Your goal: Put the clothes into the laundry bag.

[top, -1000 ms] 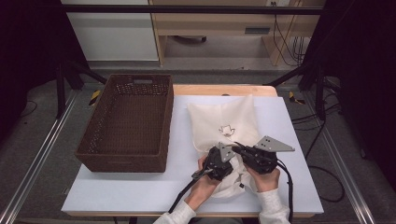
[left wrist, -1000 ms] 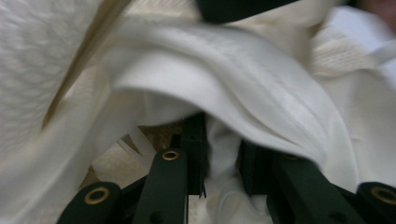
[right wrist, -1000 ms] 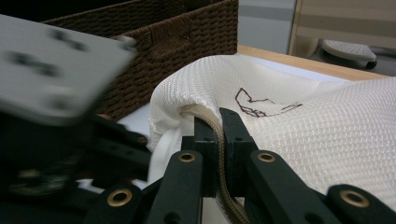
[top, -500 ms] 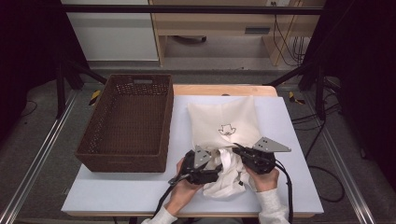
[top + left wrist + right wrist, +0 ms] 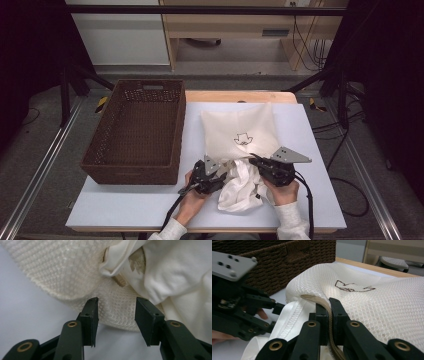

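A cream mesh laundry bag (image 5: 240, 131) with a small dark drawing lies on the white table, its mouth toward the person. White cloth (image 5: 239, 186) spills out of the mouth between the two hands. My right gripper (image 5: 328, 305) is shut on the bag's zipper edge (image 5: 320, 303), lifting the rim of the mesh bag (image 5: 372, 305). My left gripper (image 5: 116, 311) stands open at the near underside of the mesh bag (image 5: 62, 270), with white cloth (image 5: 175, 277) just beyond and nothing between its jaws. From above, the left gripper (image 5: 209, 176) and right gripper (image 5: 270, 169) flank the cloth.
A dark brown wicker basket (image 5: 137, 131) stands to the left of the bag, close to the left gripper. The white table (image 5: 315, 150) has bare room right of the bag and along its front edge. Dark frame posts stand off both sides.
The left gripper swung out to the left, then came back in against the bag's mouth. More white cloth now lies out in front. The right gripper has held still.
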### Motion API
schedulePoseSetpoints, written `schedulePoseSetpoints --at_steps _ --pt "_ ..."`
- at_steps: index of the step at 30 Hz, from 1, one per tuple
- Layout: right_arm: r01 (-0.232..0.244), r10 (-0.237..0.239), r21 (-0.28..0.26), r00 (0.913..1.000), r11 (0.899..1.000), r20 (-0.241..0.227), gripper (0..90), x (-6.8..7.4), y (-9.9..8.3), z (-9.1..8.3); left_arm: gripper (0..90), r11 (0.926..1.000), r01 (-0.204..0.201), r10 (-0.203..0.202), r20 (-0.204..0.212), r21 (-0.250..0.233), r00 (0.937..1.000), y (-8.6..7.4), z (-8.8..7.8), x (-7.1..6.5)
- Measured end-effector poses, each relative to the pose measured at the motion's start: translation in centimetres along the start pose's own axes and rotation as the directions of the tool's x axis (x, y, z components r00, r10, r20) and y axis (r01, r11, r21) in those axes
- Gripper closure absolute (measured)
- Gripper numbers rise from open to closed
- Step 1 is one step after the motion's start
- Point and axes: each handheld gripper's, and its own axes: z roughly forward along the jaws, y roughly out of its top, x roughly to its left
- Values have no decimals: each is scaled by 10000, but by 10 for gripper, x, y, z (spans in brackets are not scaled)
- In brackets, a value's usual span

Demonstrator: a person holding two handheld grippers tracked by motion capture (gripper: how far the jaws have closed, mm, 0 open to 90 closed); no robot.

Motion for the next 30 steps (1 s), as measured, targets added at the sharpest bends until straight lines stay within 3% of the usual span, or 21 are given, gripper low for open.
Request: schedulePoseSetpoints --at_steps 3,5,8,13,17,21,23,26,28,30 --pt "87 -87 18 10000 10000 -3 864 0 0 1 545 9996 34 -33 -43 265 10000 2 8 -1" --pt "55 -55 56 10000 10000 -10 864 1 0 1 644 9995 -26 30 -140 323 9999 3 9 -2" --pt "44 -44 69 10000 10000 -4 864 1 0 1 861 9991 128 -121 -190 392 9997 4 9 -1" --pt "14 -14 16 10000 10000 44 865 -1 0 -1 893 9997 -150 155 -260 218 9995 0 -9 -1" --pt "-55 55 2 9999 10000 140 865 -1 0 -2 892 10000 -36 36 140 5 9999 -10 -25 1" --pt "-65 65 42 9999 10000 132 865 0 0 -2 860 9998 -155 155 -13 -119 9999 -10 -26 -5" --pt "-81 80 46 9999 10000 124 865 0 0 -2 748 9995 -132 131 -15 -300 9999 -4 -26 -7" --pt "-75 75 10 9999 10000 101 865 -1 1 -2 617 9983 -347 329 -393 -458 9987 5 -19 -11" --pt "-88 87 20 9999 10000 102 865 -1 1 -2 529 9987 -451 433 -748 -231 9963 10 -9 -11" --pt "-24 23 55 10000 10000 88 864 0 0 -1 502 9996 -291 287 -763 -39 9967 11 2 -10"
